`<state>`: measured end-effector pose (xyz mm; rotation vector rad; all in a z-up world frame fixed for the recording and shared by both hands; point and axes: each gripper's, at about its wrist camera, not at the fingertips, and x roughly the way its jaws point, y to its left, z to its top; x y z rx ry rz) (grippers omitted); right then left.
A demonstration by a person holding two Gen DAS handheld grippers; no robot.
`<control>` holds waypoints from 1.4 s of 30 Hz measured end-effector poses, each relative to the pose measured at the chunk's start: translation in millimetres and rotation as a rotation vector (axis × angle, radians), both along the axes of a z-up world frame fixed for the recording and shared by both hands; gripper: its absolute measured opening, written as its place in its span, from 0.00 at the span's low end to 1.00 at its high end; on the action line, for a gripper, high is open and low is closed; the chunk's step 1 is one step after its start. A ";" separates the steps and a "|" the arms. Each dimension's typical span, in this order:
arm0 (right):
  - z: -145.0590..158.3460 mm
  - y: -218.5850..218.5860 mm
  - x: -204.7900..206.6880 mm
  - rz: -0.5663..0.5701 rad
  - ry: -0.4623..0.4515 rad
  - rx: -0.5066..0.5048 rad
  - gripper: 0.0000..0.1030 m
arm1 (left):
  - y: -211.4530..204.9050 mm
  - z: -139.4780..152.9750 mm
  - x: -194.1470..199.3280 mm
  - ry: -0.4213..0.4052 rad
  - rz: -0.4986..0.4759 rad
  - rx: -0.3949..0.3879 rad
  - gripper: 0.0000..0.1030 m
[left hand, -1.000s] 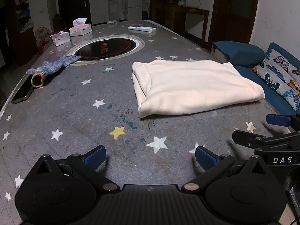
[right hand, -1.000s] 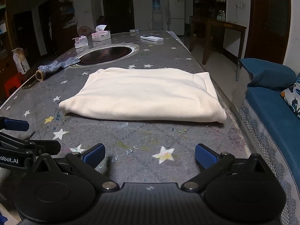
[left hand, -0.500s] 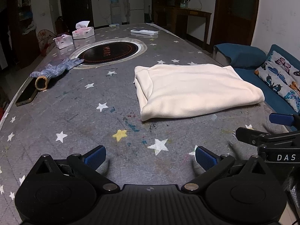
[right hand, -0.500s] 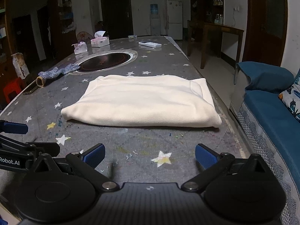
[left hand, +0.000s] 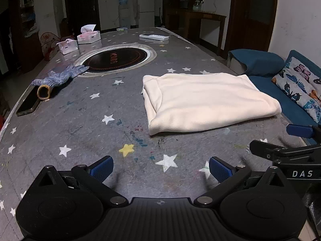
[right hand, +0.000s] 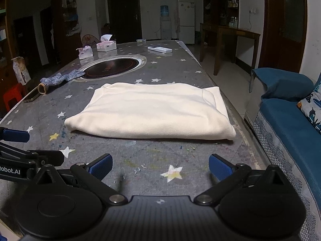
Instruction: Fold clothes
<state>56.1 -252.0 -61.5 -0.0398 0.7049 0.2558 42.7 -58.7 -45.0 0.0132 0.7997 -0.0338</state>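
Observation:
A cream garment (left hand: 206, 100) lies folded into a flat rectangle on the grey star-patterned table (left hand: 80, 132); it also shows in the right wrist view (right hand: 154, 110). My left gripper (left hand: 161, 168) is open and empty, low over the table, short of the garment's near left corner. My right gripper (right hand: 160, 165) is open and empty, in front of the garment's near edge. The right gripper's fingers (left hand: 299, 130) show at the right edge of the left wrist view. The left gripper's fingers (right hand: 16, 135) show at the left edge of the right wrist view.
A blue work glove (left hand: 58, 78), a phone (left hand: 28, 104), two tissue boxes (left hand: 88, 37), a remote (left hand: 154, 37) and a round inset hotplate (left hand: 116, 59) lie farther back. A blue sofa (right hand: 286, 124) with a butterfly cushion (left hand: 301, 86) stands right of the table edge.
Both grippers have drawn back and risen slightly from the garment, staying open and empty. The garment has not moved.

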 end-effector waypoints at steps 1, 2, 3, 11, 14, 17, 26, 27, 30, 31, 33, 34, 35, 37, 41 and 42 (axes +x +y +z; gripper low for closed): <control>0.0 0.0 0.2 0.001 0.000 0.001 1.00 | -0.6 0.5 0.4 -0.001 -0.001 0.001 1.00; 0.0 0.0 0.4 0.002 0.001 0.002 1.00 | -1.3 0.9 0.8 -0.002 -0.003 0.003 1.00; 0.0 0.0 0.7 0.003 0.001 0.002 1.00 | -1.9 1.3 1.2 -0.003 -0.005 0.003 1.00; 0.4 -0.7 4.1 0.000 0.004 0.006 1.00 | -3.8 2.9 6.4 -0.002 -0.010 0.003 1.00; 0.2 -0.8 6.1 0.001 0.006 0.009 1.00 | -4.4 3.2 8.4 0.000 -0.012 0.004 1.00; 0.3 -0.7 7.7 0.000 0.007 0.012 1.00 | -4.9 3.4 10.3 0.002 -0.015 0.005 1.00; -0.2 -1.6 13.6 -0.002 0.011 0.019 1.00 | -6.6 5.3 16.5 0.006 -0.020 0.009 1.00; -0.1 -1.7 14.1 -0.002 0.011 0.020 1.00 | -6.9 5.5 17.3 0.006 -0.021 0.009 1.00; -0.2 -2.1 16.3 -0.003 0.013 0.020 1.00 | -7.8 5.9 19.9 0.008 -0.022 0.011 1.00; -0.4 -2.3 17.1 -0.003 0.014 0.020 1.00 | -8.2 5.9 20.8 0.009 -0.023 0.011 1.00; -0.8 -2.3 18.7 -0.003 0.017 0.020 1.00 | -9.0 5.8 22.7 0.010 -0.025 0.013 1.00; -0.9 -2.4 19.4 -0.003 0.018 0.021 1.00 | -9.3 5.8 23.8 0.011 -0.025 0.014 1.00; -0.9 -2.6 20.1 -0.003 0.019 0.021 1.00 | -9.3 5.7 25.0 0.012 -0.026 0.015 1.00; -1.2 -3.4 22.0 -0.005 0.021 0.024 1.00 | -9.8 5.5 27.4 0.014 -0.027 0.017 1.00; -2.3 -4.8 26.3 -0.010 0.026 0.024 1.00 | -10.1 4.7 31.9 0.019 -0.027 0.019 1.00; -2.5 -4.9 27.3 -0.010 0.027 0.024 1.00 | -10.3 4.5 33.0 0.021 -0.027 0.019 1.00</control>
